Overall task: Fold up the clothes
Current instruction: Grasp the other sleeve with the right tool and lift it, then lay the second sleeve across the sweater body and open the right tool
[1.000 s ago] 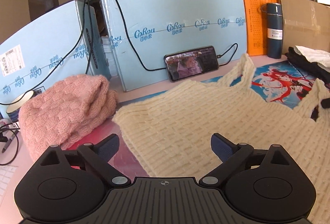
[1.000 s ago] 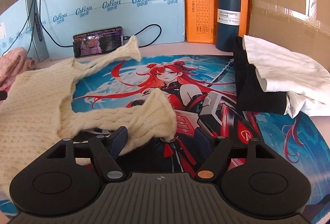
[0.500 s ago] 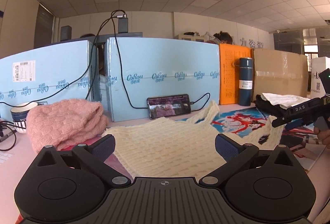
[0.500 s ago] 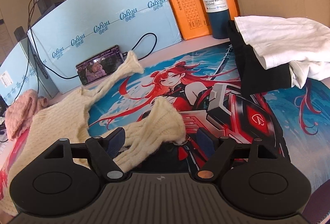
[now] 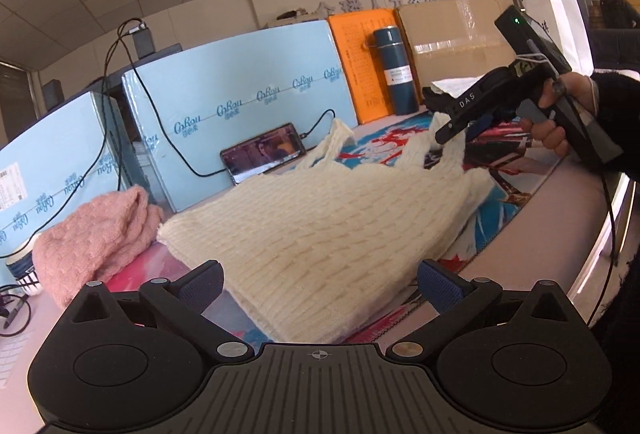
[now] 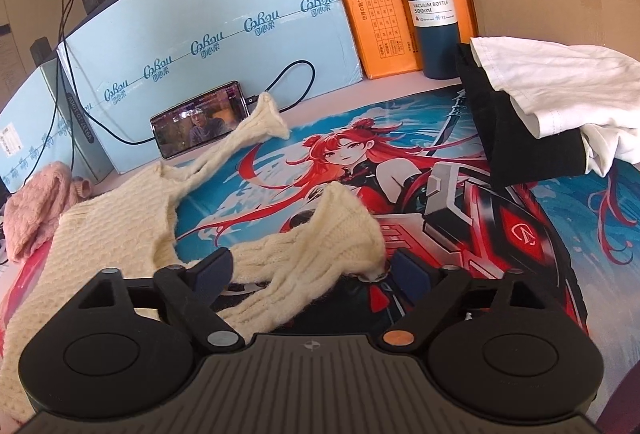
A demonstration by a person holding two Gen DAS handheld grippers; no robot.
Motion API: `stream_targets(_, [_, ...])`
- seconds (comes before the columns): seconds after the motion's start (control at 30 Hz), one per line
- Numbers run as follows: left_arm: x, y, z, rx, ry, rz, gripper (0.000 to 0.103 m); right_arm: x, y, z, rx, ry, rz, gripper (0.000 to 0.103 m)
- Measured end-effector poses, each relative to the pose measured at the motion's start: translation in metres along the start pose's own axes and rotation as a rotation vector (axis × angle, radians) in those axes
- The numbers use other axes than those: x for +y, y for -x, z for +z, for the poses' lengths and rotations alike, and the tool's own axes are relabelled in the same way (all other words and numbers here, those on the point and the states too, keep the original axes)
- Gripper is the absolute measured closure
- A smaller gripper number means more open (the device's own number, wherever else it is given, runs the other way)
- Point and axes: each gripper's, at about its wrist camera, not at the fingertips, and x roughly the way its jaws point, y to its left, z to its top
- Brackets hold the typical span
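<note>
Left wrist view: one cream cable-knit sweater (image 5: 320, 226) lies spread flat on a printed mat (image 5: 508, 194) that covers the worktop (image 5: 532, 218). Its hem faces the camera and its two sleeves reach toward the far edge. The left gripper (image 5: 320, 284) hovers over the hem with its two blue-padded fingers (image 5: 440, 286) spread as wide as they go, one on each side of the hem, holding nothing. At the right, a hand (image 5: 560, 114) holds the right gripper (image 5: 440, 136) with its tips on one sleeve cuff. One pink knitted garment (image 5: 92, 242) is bunched near the left edge. One phone (image 5: 264, 152) leans against one of two pale blue boards (image 5: 240, 106) along the far edge.

Right wrist view: the sweater's nearer sleeve (image 6: 312, 254) lies between the two fingers (image 6: 210, 274) of the right gripper, which are closing around it; whether the pads press it yet cannot be told. The other sleeve (image 6: 248, 130) stretches toward the phone. One dark blue vacuum bottle (image 6: 430, 2) stands closed at the far edge before one orange board (image 6: 376, 6). One black (image 6: 504, 138) and one white garment (image 6: 536, 82) are stacked at the right edge.
</note>
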Motion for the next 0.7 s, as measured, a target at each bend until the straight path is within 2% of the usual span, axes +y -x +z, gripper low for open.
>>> stream_targets(0.07, [-0.002, -0.005, -0.002, 0.025, -0.014, 0.006, 0.000, 0.003, 0.000, 0.002, -0.018, -0.013, 0.029, 0.081])
stream_targets(0.1, [-0.002, -0.008, -0.003, 0.033, -0.015, 0.006, 0.000, 0.003, 0.003, 0.004, -0.037, -0.031, 0.081, 0.085])
stream_targets(0.23, [-0.001, -0.010, -0.005, 0.030, -0.009, -0.004, 0.000, 0.027, 0.022, 0.014, -0.150, 0.000, 0.286, 0.090])
stream_targets(0.33, [0.000, -0.011, -0.005, 0.028, 0.001, -0.002, 0.000, 0.060, 0.024, 0.016, -0.127, 0.066, 0.437, 0.090])
stream_targets(0.43, [0.001, -0.013, -0.005, 0.027, 0.007, 0.005, 0.000, 0.100, 0.018, 0.006, -0.056, 0.196, 0.555, 0.090])
stream_targets(0.53, [0.001, -0.014, -0.006, 0.024, 0.016, 0.002, 0.000, 0.140, 0.010, -0.014, 0.070, 0.366, 0.618, 0.081])
stream_targets(0.6, [0.003, -0.015, -0.007, 0.021, 0.032, -0.007, 0.000, 0.148, 0.006, -0.026, 0.137, 0.412, 0.656, 0.050])
stream_targets(0.67, [0.003, -0.016, -0.007, 0.018, 0.035, -0.014, 0.000, 0.147, 0.006, -0.032, 0.146, 0.412, 0.659, 0.038])
stream_targets(0.7, [0.004, -0.016, -0.007, 0.016, 0.035, -0.017, 0.000, 0.145, 0.009, -0.034, 0.136, 0.404, 0.652, 0.036])
